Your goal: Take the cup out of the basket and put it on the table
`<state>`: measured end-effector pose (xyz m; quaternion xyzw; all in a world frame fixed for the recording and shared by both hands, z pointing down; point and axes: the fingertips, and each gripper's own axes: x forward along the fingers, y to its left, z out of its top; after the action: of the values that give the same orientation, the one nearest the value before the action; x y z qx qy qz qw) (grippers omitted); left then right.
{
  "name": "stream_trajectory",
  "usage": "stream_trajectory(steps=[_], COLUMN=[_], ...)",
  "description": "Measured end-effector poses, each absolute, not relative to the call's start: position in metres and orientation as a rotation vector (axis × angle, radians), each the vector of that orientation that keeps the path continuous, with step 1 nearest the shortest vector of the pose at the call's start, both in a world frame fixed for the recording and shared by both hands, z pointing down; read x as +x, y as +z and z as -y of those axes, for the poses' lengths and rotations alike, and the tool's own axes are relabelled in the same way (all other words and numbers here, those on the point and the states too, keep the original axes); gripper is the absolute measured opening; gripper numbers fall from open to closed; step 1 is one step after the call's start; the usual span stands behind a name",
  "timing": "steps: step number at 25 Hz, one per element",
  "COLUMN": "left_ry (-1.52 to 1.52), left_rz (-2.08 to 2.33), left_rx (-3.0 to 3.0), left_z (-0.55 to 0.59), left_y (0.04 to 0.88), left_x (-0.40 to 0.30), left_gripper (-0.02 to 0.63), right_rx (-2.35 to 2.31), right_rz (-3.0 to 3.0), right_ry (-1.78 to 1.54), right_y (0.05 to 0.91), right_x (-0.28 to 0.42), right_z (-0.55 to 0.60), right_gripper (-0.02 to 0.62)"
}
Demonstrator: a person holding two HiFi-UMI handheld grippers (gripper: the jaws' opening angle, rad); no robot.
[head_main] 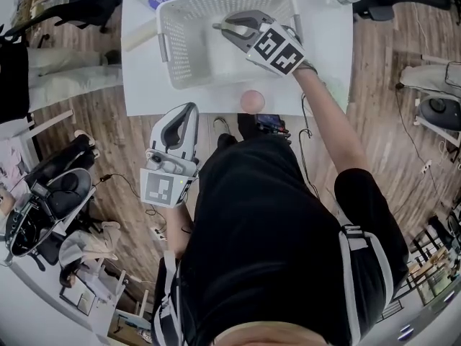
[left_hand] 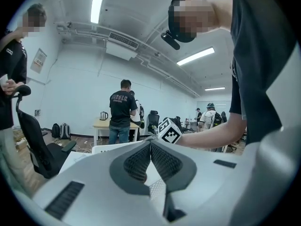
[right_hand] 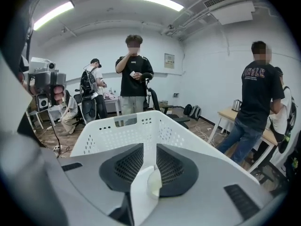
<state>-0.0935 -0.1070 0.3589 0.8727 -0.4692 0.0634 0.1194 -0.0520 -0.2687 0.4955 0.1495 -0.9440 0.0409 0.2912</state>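
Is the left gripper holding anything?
No, the left gripper has its jaws closed together with nothing between them.

- We see a wood-plank floor in mixed brown and grey tones.
- The walls around us are plain and pale, and a small poster hangs on one of them.
- Long strip lights shine from the white ceiling.
- We also see an air-conditioning unit set in the ceiling, with bare pipes running along it.
- A wooden desk stands near the far wall, with a kettle on it.
- Backpacks sit on the floor against that wall.
- A black office chair stands close to us.
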Motion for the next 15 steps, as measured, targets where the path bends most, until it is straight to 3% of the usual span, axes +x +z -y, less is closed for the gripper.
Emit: stream_trajectory(steps=[15], left_ry=[0.2], left_rz=[1.413], left_rx=[2.499], left_z=[0.111], left_y=[0.367], left_x=[-0.098], left_gripper=[0.021], right_rx=[0.284], right_rz=[2.343], right_ry=[0.171], right_y=[0.588], right_x=[-0.056], right_z=[0.275], right_gripper=[0.092])
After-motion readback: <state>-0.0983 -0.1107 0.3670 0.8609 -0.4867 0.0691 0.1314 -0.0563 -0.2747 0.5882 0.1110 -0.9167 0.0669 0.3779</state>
